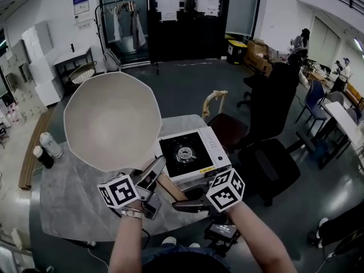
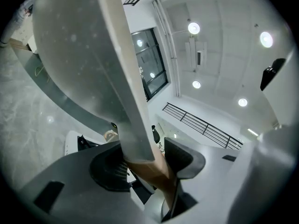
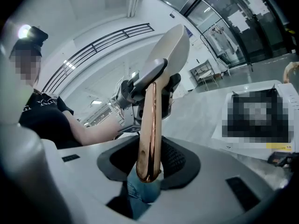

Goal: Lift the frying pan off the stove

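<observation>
The head view looks steeply down from above the desk (image 1: 68, 198), with the stove (image 1: 193, 155) near centre and both gripper cameras close below it in frame. The left hand-held gripper (image 1: 153, 174) view rides left of the stove, hard against the frying pan (image 1: 111, 118), facing up toward the ceiling (image 2: 219, 55). The right hand-held gripper (image 1: 181, 205) view looks along the pan's handle (image 3: 150, 125), with the stove at its right. All three views show the pan; the head and right gripper views share the stove.

Cropped frying pan (image 2: 70, 64), partly hidden table (image 1: 68, 192)
</observation>
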